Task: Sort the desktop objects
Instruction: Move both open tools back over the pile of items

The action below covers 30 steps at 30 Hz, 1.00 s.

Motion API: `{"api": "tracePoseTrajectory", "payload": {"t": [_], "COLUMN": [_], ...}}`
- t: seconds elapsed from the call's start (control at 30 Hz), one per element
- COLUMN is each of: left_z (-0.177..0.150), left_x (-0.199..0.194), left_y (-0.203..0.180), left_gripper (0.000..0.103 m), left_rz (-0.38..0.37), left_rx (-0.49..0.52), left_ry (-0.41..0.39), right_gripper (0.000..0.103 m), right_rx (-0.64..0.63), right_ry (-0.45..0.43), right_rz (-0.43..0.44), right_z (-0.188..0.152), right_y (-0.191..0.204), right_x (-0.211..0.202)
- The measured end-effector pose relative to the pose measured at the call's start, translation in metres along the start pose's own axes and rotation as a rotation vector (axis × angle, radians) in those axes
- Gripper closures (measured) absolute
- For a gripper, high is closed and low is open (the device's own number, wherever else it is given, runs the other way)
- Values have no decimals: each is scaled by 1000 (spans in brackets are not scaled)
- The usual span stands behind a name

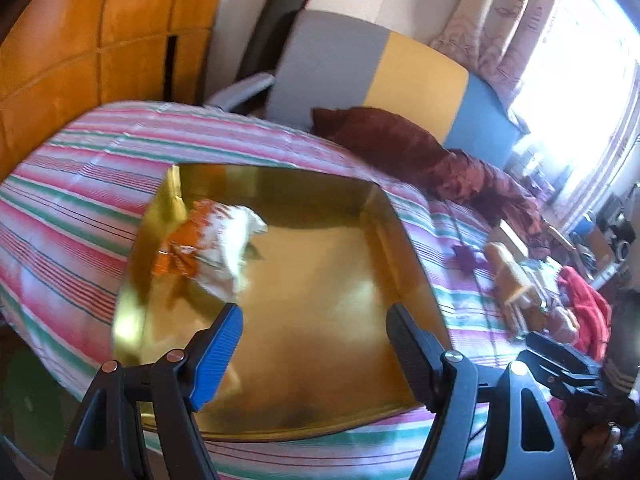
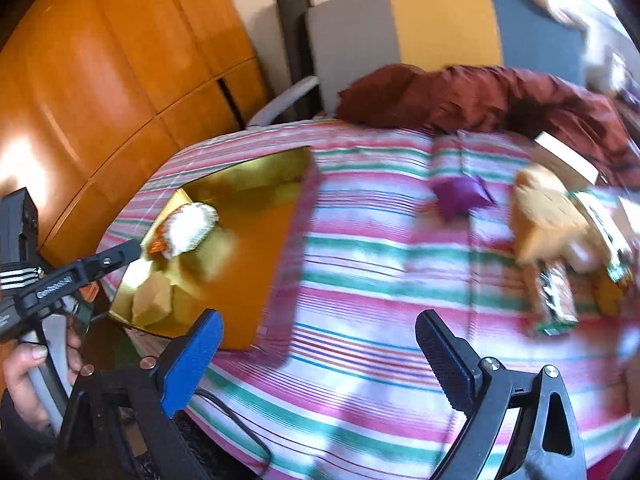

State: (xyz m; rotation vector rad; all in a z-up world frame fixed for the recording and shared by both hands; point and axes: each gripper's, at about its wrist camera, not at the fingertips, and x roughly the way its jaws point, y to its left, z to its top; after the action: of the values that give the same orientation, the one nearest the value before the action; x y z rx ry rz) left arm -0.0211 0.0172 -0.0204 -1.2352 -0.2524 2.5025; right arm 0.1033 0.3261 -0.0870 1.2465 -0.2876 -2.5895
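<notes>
A gold box (image 1: 304, 280) lies open on the striped cloth; it also shows in the right wrist view (image 2: 256, 216). An orange and white snack packet (image 1: 212, 244) lies in its left part, seen too in the right wrist view (image 2: 188, 228). My left gripper (image 1: 314, 344) is open and empty, hovering over the box. My right gripper (image 2: 320, 352) is open and empty above the cloth, right of the box. A purple wrapper (image 2: 460, 196), a tan block (image 2: 544, 216) and a green packet (image 2: 556, 300) lie at the right.
The striped cloth (image 2: 380, 288) covers the table. A dark red cloth (image 2: 480, 96) is bunched at the back, by a grey, yellow and blue panel (image 1: 416, 68). A wooden cabinet (image 2: 100, 80) stands left. The other gripper and a hand (image 2: 36, 308) show at the left.
</notes>
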Motion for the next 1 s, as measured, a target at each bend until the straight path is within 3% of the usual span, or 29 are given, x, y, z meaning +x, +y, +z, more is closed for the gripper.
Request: {"api": "tracePoseTrajectory", "payload": {"t": [0.07,0.53,0.8,1.0], "left_z": [3,13,9,0], "left_x": [6,21,31,38], "left_y": [-7,-97,-149,-183], "left_gripper": [27,27,27,27], "left_rz": [-36,-132,-198,-230], "left_rx": [4,210,319,407], "left_ry": [32,50,76,93], "right_gripper": [6,5,5,5], "right_rx": [45,278,338,419], "right_ry": [-3,-41,-73,-114], "right_rz": [-18,-176,-291,-316], "right_z": [-5,-30,-29,-24], "right_y": [-18,-117,-159,-196], "right_x": [-6,-66,-105,-129]}}
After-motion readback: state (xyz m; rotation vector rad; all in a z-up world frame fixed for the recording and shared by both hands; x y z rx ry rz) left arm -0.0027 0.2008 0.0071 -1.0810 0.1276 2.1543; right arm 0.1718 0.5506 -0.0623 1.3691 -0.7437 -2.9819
